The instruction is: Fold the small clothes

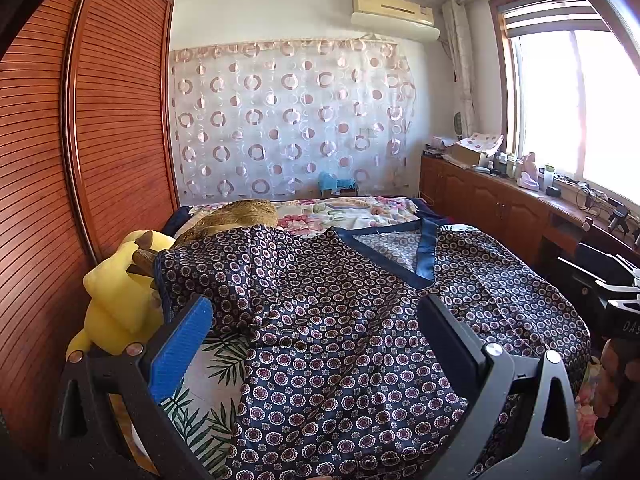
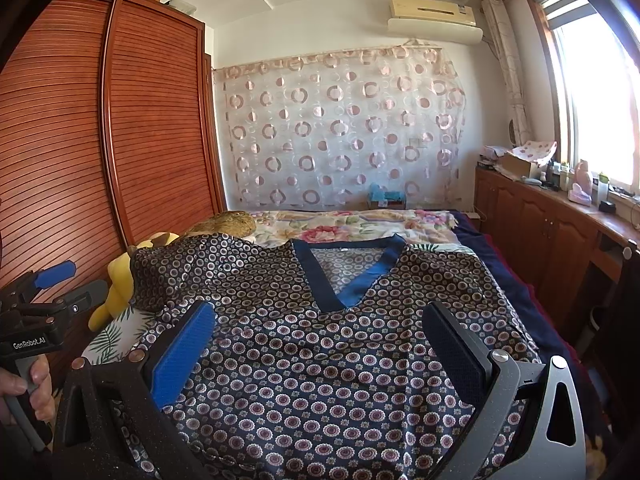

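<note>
The top point(image 2: 320, 360) lies face up, spread across the bed point(image 2: 360, 220) with its left sleeve draped over a plush point(image 1: 116, 296), so both tongs, left point(image 1: 316, 340) and right point(image 2: 320, 344), hover released above it, probably lining up a first fold.

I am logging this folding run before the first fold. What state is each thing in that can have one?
Navy circle-patterned satin V-neck top: spread flat on the bed, unfolded, left sleeve draped over the toys.
Left gripper: open, above the top.
Right gripper: open, above the top.
Yellow plush toy: partly covered by the sleeve.
Slatted wooden wardrobe doors: closed.
</note>
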Tool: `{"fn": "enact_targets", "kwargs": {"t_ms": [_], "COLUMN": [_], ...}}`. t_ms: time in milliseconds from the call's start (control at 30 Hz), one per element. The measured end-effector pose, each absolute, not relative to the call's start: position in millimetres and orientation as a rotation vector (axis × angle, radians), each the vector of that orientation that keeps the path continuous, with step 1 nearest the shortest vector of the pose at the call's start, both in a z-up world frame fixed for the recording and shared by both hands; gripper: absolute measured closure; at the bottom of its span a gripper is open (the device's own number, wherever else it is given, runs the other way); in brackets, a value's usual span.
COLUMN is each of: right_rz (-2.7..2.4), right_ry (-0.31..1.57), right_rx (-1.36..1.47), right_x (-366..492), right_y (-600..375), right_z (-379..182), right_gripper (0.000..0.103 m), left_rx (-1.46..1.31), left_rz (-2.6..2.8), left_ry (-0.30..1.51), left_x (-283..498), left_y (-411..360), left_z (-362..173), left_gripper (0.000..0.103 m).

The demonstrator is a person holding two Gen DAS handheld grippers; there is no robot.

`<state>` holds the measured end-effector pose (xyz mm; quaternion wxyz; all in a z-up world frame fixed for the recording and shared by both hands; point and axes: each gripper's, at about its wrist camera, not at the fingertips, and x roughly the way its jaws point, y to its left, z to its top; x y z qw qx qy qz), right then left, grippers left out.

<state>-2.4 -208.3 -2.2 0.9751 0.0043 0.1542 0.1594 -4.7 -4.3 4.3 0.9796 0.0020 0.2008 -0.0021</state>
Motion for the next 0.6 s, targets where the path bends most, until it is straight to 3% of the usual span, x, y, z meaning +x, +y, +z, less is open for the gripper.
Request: {"fn": "enact_targets", "kwargs": {"t_ms": [600], "right_rz": [0.325], "right_ry": [0.312], "right_rx": [0.004], "right_x": [-2.7], "right_y": [-208.4], "right_z": [-2.0], "right_gripper": [0.000], "left_rx": [0.005], "left_rz": [-0.005], "left_ry": [0.403], "left_x": [-5.2], "left_y": [-5.4], "left_z": [4.7], "left_gripper": [0.000]}}
